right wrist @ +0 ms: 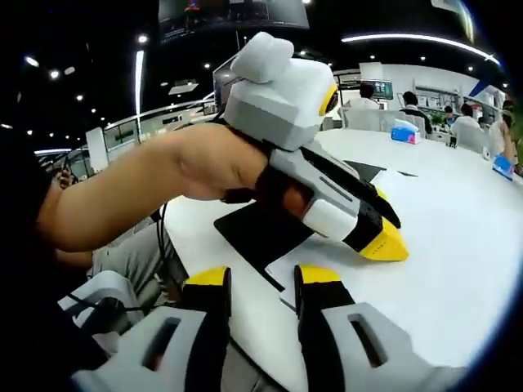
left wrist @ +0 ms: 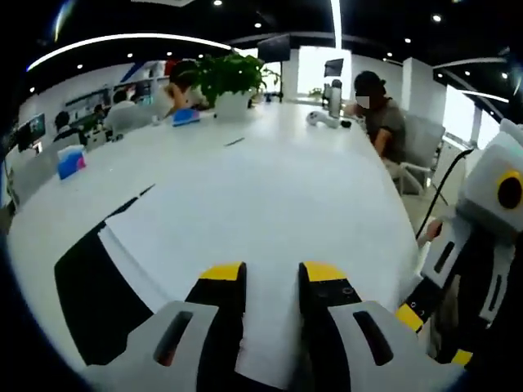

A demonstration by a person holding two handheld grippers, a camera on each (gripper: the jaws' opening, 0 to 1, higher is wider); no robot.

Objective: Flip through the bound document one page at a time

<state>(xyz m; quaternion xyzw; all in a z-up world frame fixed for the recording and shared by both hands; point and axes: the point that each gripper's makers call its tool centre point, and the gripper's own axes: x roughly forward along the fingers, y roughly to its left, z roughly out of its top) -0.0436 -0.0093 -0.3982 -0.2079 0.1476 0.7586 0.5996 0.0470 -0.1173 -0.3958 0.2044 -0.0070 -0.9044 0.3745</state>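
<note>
Bound document [left wrist: 245, 237] is lying flat on the white table [left wrist: 327, 180], its black cover [left wrist: 98, 294] spread toward my left. My left gripper [left wrist: 272, 273] is pressing down on the white page, jaws slightly parted, gripping nothing. My right gripper [right wrist: 260, 278] is hovering unclenched at the table edge, facing my hand [right wrist: 212, 163].

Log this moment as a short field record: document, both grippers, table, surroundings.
document: bound document, white page up, black cover folded out beside it, flat on the white table
left gripper: jaws slightly apart over the near page edge; whether it pinches a page cannot be told
right gripper: jaws apart, at the table's near edge, holding nothing
person's hand: grips the left gripper
surroundings: potted plant, seated people beyond
</note>
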